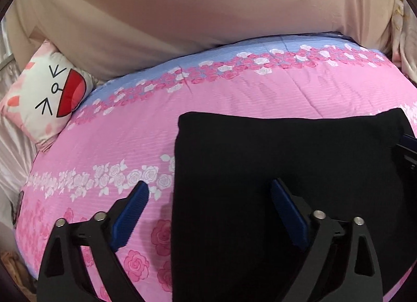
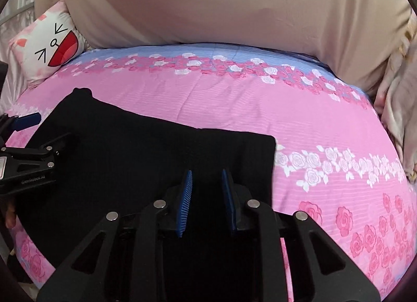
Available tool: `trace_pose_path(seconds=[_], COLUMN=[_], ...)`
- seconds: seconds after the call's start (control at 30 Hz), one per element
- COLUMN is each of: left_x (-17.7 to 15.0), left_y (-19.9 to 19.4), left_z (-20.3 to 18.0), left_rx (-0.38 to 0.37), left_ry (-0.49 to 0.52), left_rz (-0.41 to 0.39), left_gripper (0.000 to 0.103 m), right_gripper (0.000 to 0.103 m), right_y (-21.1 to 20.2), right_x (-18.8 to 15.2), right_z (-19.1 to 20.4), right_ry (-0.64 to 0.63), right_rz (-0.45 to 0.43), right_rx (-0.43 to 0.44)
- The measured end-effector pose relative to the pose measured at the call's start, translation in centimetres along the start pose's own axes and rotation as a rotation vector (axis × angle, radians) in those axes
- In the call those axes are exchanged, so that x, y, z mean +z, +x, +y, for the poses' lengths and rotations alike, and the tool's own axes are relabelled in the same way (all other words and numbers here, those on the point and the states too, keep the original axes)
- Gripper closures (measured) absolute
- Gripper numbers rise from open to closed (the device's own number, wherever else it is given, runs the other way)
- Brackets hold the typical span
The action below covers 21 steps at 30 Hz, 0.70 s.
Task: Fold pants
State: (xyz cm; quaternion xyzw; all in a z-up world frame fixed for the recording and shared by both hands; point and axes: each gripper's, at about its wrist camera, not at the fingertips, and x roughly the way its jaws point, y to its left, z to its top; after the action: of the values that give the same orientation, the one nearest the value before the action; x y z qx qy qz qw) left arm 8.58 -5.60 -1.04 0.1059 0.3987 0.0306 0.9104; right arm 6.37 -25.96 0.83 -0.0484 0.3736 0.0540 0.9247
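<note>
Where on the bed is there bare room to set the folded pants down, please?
Free: the pink quilt between the black pants and the beige sheet, and right of the pants. Crowded: the far-left corner by the cat pillow, and around the left gripper.

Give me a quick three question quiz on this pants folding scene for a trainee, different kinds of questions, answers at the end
1. True or false: the left gripper is open.
2. What do the black pants lie on? A) a wooden table B) a pink flowered blanket C) a tiled floor
3. Fill in: the cushion near the blanket's far corner shows a cartoon ____.

Key: 1 true; 2 B; 3 face.
</note>
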Motion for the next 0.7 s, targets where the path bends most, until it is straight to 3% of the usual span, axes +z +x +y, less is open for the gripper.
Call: trace_pose_path(seconds=[0.17, 0.27, 0.37, 0.47, 0.57, 0.7], left_x=[0.2, 0.1, 0.2, 0.2, -0.2, -2.2], left_y=[0.4, 0.3, 0.2, -0.2, -1.3, -4.1], left_z=[0.3, 0.3, 0.1, 0.1, 0.8, 2.2], left_rx=[-0.025, -0.02, -0.012, -0.011, -0.036, -0.064], left_ry=[-0.019, -0.018, -0.012, -0.002, -0.004, -0.019], left_rz=[0.013, 0.008, 0.005, 0.004, 0.013, -0.002], left_gripper=[0.008, 0.008, 0.008, 0.008, 0.008, 0.008], right_gripper=[0.078, 0.078, 0.079, 0.079, 0.077, 0.076], right_y=[-2.2, -3.7, -2.1, -3.8, -6.2, -6.5], right_x=[-0.3, -0.7, -2.0, -1.6, -1.2, -2.8], right_z=[-1.8, -0.7, -0.1, -0.9, -0.4, 0.5], right_ry=[0.125, 0.085, 0.007, 0.077, 0.044, 0.0], right_rz=[-0.015, -0.014, 0.033, 0.005, -0.039, 0.007], right_rx=[0.03, 0.069, -0.006, 0.017, 0.009, 0.018])
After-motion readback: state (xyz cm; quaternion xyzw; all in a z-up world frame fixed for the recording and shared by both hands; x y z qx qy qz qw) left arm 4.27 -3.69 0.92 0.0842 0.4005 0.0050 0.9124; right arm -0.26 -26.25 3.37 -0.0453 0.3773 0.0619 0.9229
